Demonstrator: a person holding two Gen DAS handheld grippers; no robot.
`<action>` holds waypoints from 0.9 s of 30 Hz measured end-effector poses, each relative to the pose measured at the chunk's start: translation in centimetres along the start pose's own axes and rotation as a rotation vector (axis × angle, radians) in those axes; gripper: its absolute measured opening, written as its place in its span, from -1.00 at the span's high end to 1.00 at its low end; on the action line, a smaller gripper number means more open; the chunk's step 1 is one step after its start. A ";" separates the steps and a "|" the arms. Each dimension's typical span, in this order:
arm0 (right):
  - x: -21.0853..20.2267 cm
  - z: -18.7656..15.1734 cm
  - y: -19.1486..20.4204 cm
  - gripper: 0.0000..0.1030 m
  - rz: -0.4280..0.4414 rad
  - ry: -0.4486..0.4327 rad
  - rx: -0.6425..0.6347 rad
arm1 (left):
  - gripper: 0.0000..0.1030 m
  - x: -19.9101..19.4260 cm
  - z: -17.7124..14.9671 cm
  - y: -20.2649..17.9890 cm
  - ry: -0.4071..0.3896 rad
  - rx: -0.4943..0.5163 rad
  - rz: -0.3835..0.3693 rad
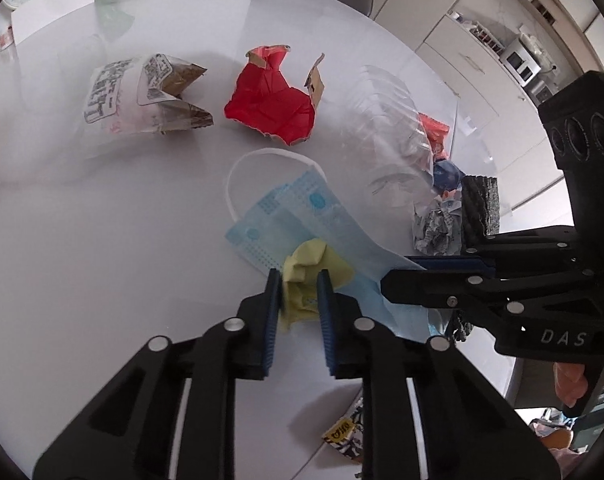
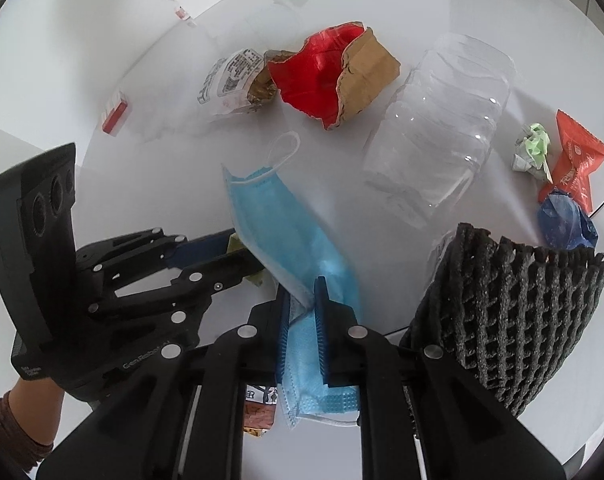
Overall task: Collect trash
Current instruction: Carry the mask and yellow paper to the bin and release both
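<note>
Trash pinched: left gripper (image 1: pixel 300 280) on yellow wad (image 1: pixel 307 276), right gripper (image 2: pixel 303 292) on mask (image 2: pixel 286 232).

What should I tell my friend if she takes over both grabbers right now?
Left hand-held gripper: shut on the yellow wad, which lies against the mask.
Right hand-held gripper: shut on the blue mask.
Still on the table: red paper bag, printed wrapper, clear plastic tray, green scrap, orange wrapper, dark blue wrapper, black foam net.
Done: two pieces gripped. No bin shows in either view.
Left: carry these two off, then pick up the rest.
</note>
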State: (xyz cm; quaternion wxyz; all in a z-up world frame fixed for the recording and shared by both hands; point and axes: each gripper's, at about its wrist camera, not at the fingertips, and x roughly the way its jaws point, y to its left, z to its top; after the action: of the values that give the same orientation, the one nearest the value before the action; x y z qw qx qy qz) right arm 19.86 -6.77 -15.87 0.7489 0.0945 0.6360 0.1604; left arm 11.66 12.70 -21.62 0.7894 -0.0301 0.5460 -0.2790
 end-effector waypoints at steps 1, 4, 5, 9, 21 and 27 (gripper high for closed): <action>-0.1 0.0 -0.1 0.75 0.002 -0.003 0.002 | 0.72 -0.2 -0.2 0.0 -0.003 -0.009 -0.003; -1.5 -0.3 -0.9 0.75 0.005 -0.017 0.000 | 0.75 -1.5 -0.4 0.0 -0.021 -0.028 0.012; -1.7 -0.3 -0.8 0.75 0.008 -0.024 -0.001 | 0.75 -2.0 -0.6 0.1 -0.029 -0.035 0.019; -3.3 -0.4 -0.1 0.75 0.031 -0.073 -0.014 | 0.75 -4.9 -1.2 -0.1 -0.065 -0.075 0.049; -16.8 -4.8 -0.7 0.75 0.097 -0.350 -0.019 | 0.75 -15.6 -2.4 -8.4 -0.218 0.004 0.069; -24.8 -13.2 -7.7 0.75 -0.109 -0.447 0.111 | 0.75 -12.9 -2.1 -16.0 -0.152 0.142 0.013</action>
State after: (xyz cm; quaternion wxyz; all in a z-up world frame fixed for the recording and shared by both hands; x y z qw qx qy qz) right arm 4.36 -23.71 2.00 0.8724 0.1342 0.4662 0.0596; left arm 0.11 5.82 -5.92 0.8304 0.0085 0.4637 -0.3087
